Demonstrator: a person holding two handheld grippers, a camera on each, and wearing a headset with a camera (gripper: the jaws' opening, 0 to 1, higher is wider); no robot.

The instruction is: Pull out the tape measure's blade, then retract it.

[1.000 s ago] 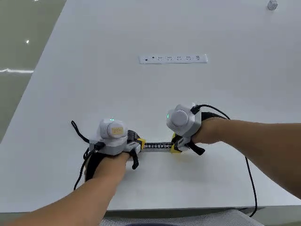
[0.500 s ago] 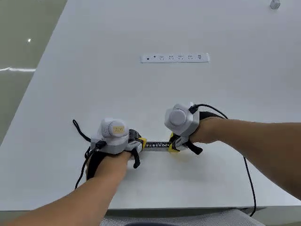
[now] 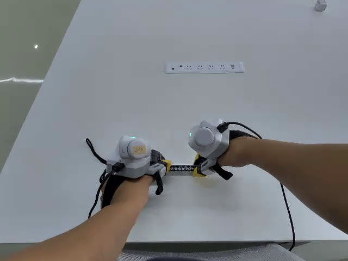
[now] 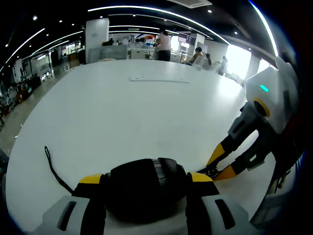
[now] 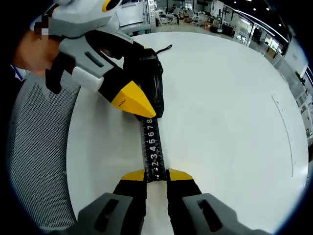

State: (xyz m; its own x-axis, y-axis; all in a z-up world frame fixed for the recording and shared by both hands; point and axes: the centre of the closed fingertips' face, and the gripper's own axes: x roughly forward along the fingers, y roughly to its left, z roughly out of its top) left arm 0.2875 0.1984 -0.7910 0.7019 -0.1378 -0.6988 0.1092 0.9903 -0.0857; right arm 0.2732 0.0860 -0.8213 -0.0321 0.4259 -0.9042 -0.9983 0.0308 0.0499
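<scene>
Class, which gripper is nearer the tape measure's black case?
Left. The left gripper is clamped around the case; the right gripper pinches the blade at its pulled-out end, apart from the case.

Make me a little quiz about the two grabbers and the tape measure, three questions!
1. True or false: the right gripper is shut on the blade.
2. What does the left gripper clamp? A) a cup B) the black tape measure case C) a pen
3. Fill in: the white ____ lies farther up the table, away from both grippers.
Key: 1 true; 2 B; 3 power strip.
</scene>
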